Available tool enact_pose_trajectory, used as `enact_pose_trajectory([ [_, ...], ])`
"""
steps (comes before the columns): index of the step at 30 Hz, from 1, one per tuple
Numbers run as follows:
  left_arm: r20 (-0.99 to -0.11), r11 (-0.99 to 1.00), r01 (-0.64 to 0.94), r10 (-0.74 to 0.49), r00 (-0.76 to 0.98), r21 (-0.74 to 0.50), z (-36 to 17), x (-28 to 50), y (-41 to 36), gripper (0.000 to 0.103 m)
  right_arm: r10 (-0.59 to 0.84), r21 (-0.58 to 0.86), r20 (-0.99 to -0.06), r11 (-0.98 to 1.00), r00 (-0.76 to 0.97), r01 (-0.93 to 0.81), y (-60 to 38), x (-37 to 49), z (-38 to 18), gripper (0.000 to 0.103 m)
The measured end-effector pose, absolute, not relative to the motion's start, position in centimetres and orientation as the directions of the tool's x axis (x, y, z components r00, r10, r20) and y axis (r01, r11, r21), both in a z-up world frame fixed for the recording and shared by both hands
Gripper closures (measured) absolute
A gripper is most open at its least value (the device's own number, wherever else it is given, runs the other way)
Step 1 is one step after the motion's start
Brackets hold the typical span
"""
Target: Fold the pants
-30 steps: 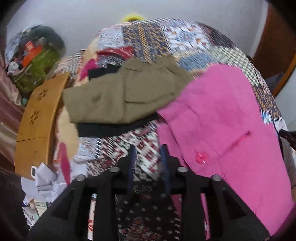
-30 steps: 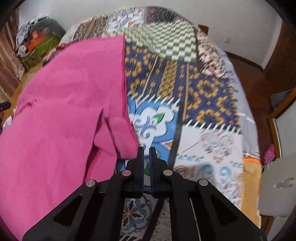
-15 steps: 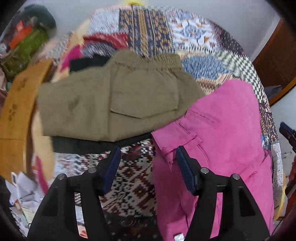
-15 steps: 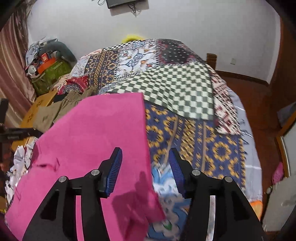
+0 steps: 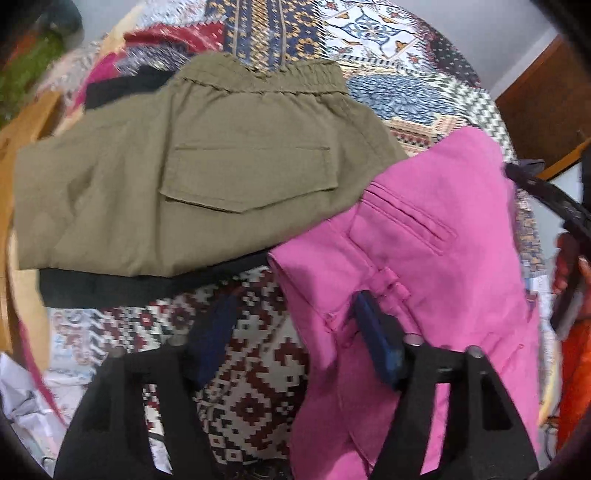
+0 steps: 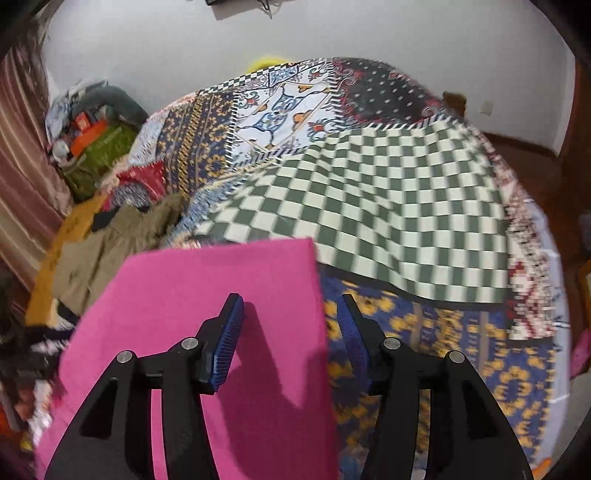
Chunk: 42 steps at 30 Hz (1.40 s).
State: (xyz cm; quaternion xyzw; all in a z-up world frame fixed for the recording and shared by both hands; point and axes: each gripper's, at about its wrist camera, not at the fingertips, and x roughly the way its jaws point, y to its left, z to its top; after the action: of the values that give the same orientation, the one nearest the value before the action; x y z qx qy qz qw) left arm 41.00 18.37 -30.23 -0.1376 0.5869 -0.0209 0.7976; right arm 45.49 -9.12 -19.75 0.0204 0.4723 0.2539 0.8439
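Pink pants (image 5: pixel 424 266) lie flat on the patchwork bed cover, waistband and back pocket toward the left gripper. My left gripper (image 5: pixel 291 325) is open, its right finger over the waistband edge, its left finger over the bed cover. In the right wrist view the pink pants (image 6: pixel 207 317) show a straight folded far edge. My right gripper (image 6: pixel 291 321) is open above the pants' far right corner and holds nothing.
Folded olive pants (image 5: pixel 192 184) lie on a black garment (image 5: pixel 110 288) left of the pink pants. The patchwork bed cover (image 6: pixel 388 229) spreads beyond. A wooden board (image 5: pixel 14 258) and a pile of bags (image 6: pixel 92 136) stand at the left. The white wall (image 6: pixel 332 33) is behind.
Both grippers opened and let go of the pink pants, which now lie flat. Both grippers have moved forward over the pants.
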Motion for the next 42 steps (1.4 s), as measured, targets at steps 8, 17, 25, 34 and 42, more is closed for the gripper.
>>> enact_pose_trajectory([
  [8,-0.912,0.965,-0.078,-0.209,0.352,-0.251,-29.8,40.8,17.1,0.074,0.467,0.267,-0.768,0.856,0.439,-0.443,-7.0,44.5,-20.2,0.088],
  [17,-0.903,0.994,-0.063,-0.049,0.427,-0.084,-27.5,39.4,15.2,0.091,0.425,0.172,-0.776,0.853,0.465,-0.493,-6.1,43.0,-18.8,0.098],
  [25,-0.819,0.998,-0.057,0.001,0.574,-0.038,-20.4,37.0,15.1,0.091,0.455,0.192,-0.718,0.857,0.526,-0.479,-8.6,41.5,-14.2,0.098],
  [34,-0.761,1.000,-0.015,0.021,0.649,0.014,-15.0,31.9,12.5,0.092,0.502,0.181,-0.631,0.837,0.592,-0.516,-10.4,35.9,-7.6,0.098],
  [42,-0.748,1.000,0.013,0.000,0.664,0.012,-13.6,26.3,10.9,0.092,0.506,0.159,-0.605,0.833,0.614,-0.530,-12.9,29.2,-5.6,0.098],
])
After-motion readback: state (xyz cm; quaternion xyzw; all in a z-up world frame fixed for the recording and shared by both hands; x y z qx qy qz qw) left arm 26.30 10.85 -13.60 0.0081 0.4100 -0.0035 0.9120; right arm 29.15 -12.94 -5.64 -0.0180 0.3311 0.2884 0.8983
